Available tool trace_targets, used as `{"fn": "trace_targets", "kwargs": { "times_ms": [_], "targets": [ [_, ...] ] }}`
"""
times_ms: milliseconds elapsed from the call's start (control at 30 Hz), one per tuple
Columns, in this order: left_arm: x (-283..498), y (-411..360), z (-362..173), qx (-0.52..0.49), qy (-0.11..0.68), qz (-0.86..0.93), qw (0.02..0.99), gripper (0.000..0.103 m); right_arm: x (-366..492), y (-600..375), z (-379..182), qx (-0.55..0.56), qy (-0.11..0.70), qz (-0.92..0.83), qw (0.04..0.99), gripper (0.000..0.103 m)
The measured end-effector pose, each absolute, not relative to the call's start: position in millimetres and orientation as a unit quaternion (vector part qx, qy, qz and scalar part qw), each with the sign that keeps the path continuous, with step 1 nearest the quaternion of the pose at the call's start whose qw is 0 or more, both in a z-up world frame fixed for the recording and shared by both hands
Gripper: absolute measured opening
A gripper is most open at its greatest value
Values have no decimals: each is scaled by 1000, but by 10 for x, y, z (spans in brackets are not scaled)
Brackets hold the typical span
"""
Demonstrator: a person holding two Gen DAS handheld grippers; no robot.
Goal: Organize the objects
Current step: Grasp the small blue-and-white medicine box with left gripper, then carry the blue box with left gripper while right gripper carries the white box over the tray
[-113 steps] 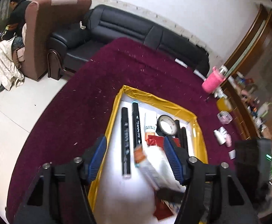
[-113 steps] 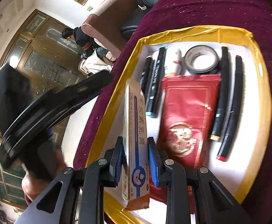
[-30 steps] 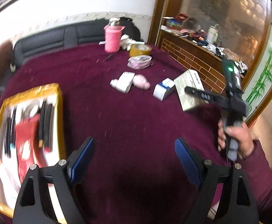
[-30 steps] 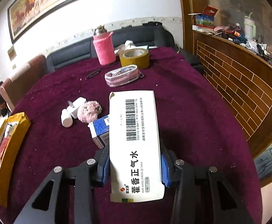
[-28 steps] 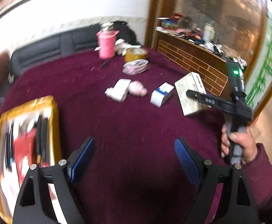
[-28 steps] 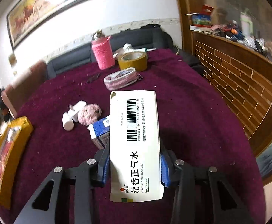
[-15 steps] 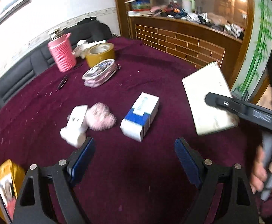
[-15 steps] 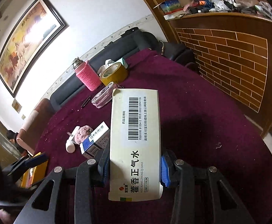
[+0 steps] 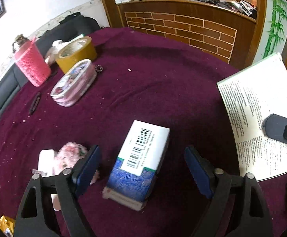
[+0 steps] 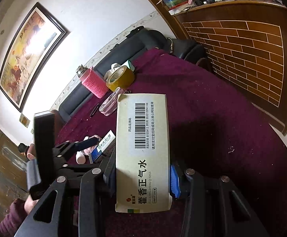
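Nearest the left-wrist camera, the left gripper [image 9: 141, 169] straddles the blue-and-white medicine box [image 9: 138, 163], which lies flat on the maroon tablecloth [image 9: 163, 83]; its jaws have just been closing yet stand clear of both long sides. At three o'clock the right gripper [image 10: 143, 179] clamps the cream medicine carton [image 10: 142, 152] by its edges, held above the cloth. At nine o'clock sits a pink plush toy [image 9: 70, 156]; farther, at eleven o'clock, a pink pouch [image 9: 74, 83], yellow tape roll [image 9: 76, 54] and pink bottle [image 9: 32, 67]. The pickup step seems in hand; next, the jaws probably need to close squarely before lifting.
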State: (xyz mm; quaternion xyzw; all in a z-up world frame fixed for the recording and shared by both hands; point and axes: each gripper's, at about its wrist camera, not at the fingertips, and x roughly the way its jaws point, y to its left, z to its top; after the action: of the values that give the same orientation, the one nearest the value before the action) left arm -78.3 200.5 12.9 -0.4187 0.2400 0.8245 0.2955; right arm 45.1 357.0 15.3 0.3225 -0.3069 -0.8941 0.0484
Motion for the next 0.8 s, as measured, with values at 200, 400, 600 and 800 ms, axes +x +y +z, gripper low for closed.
{"fn": "trace_targets", "kwargs": {
  "times_ms": [200, 400, 600, 800],
  "targets": [
    [-660, 2025, 173, -415, 241, 826, 296, 33, 445, 3540, 143, 328, -300, -895, 46, 47],
    [-453, 1795, 424, -401, 205, 849, 277, 33, 449, 3582, 126, 326, -306, -894, 37, 48],
    [-67, 1395, 684, -393, 179, 867, 249, 33, 443, 3512, 153, 324, -284, -902, 27, 47],
    [445, 814, 900, -384, 137, 889, 208, 33, 403, 3386, 169, 329, -255, -909, 19, 47]
  ]
}}
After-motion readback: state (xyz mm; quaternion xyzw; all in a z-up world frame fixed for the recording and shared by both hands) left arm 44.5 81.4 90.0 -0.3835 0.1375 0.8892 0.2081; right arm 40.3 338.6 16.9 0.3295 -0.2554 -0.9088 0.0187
